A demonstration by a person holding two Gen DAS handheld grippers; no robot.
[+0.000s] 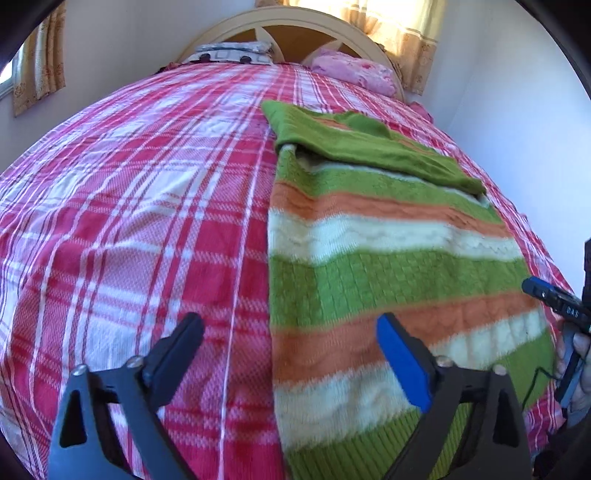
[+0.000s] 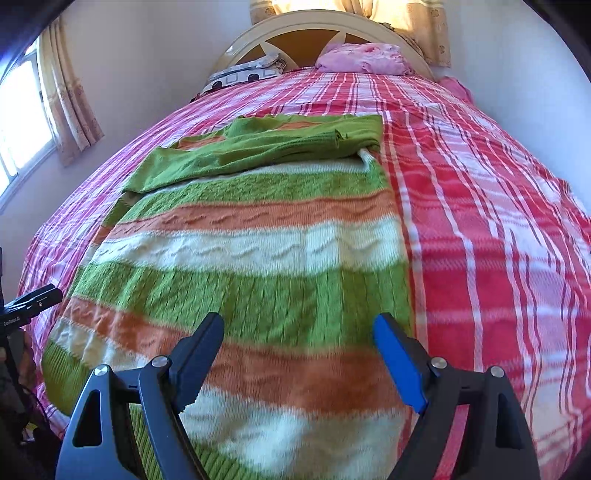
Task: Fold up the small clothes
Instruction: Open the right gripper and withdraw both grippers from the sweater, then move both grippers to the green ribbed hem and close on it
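Note:
A knit sweater (image 1: 388, 273) with green, orange and white stripes lies flat on the bed, hem toward me. Its green sleeves (image 1: 369, 147) are folded across the upper part. It also shows in the right wrist view (image 2: 240, 258), sleeves (image 2: 266, 147) folded over the top. My left gripper (image 1: 290, 325) is open and empty above the sweater's left edge near the hem. My right gripper (image 2: 299, 325) is open and empty above the sweater's right half near the hem. The right gripper's tip shows at the right edge of the left wrist view (image 1: 554, 295).
The bed has a red, pink and white plaid cover (image 1: 129, 221). A patterned pillow (image 1: 232, 53) and a pink pillow (image 1: 354, 72) lie by the cream headboard (image 1: 295, 22). White walls flank the bed; curtained windows (image 2: 22, 122) sit at the left and behind.

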